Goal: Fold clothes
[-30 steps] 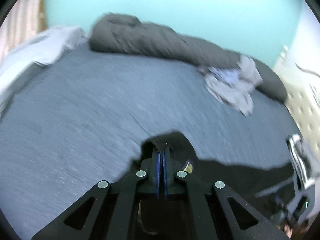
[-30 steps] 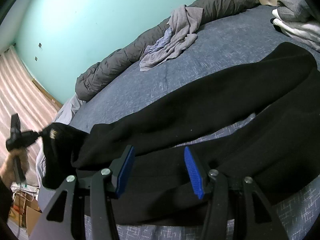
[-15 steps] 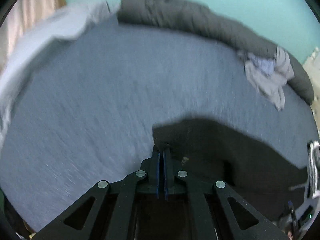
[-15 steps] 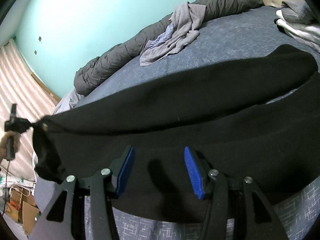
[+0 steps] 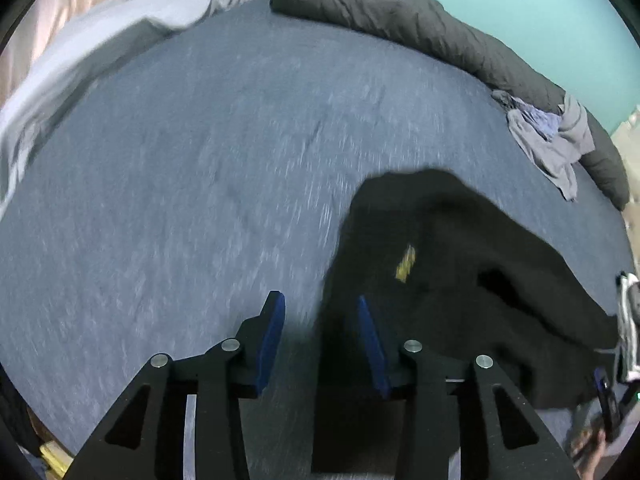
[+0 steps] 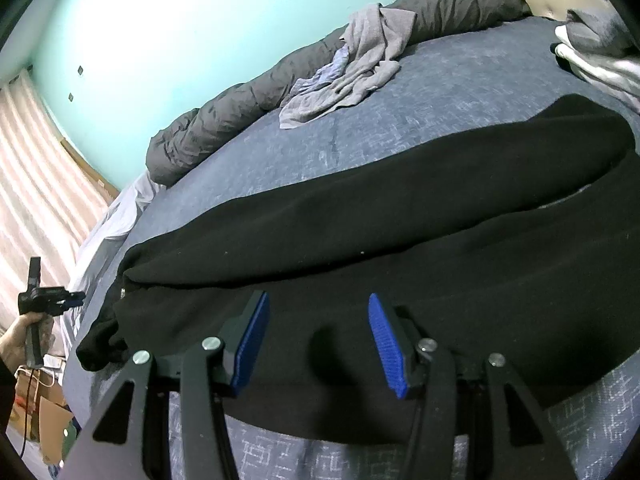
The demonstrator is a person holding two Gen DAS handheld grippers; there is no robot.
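The black garment (image 6: 400, 240) lies flat on the blue-grey bed (image 6: 400, 128), spread just ahead of the right gripper (image 6: 316, 340), whose blue pads stand apart over the cloth with nothing pinched. Its near hem runs under the jaws and out of view. On the left wrist view the left gripper (image 5: 320, 340) has just been opening: jaws parted, bare bedding in the gap, the garment's end (image 5: 460, 260) released and lying just to the right of its right finger. A small yellow tag (image 5: 405, 266) shows on the cloth, blurred. Motion smear softens that whole view. Past the garment, a crumpled grey shirt (image 6: 352, 76) sits against a rolled dark duvet (image 6: 248, 108). Far right of the right gripper, a stack of folded clothes (image 6: 592, 52) is cut off by the frame edge. The left hand (image 6: 24, 336) is only partly visible at the frame's left edge.
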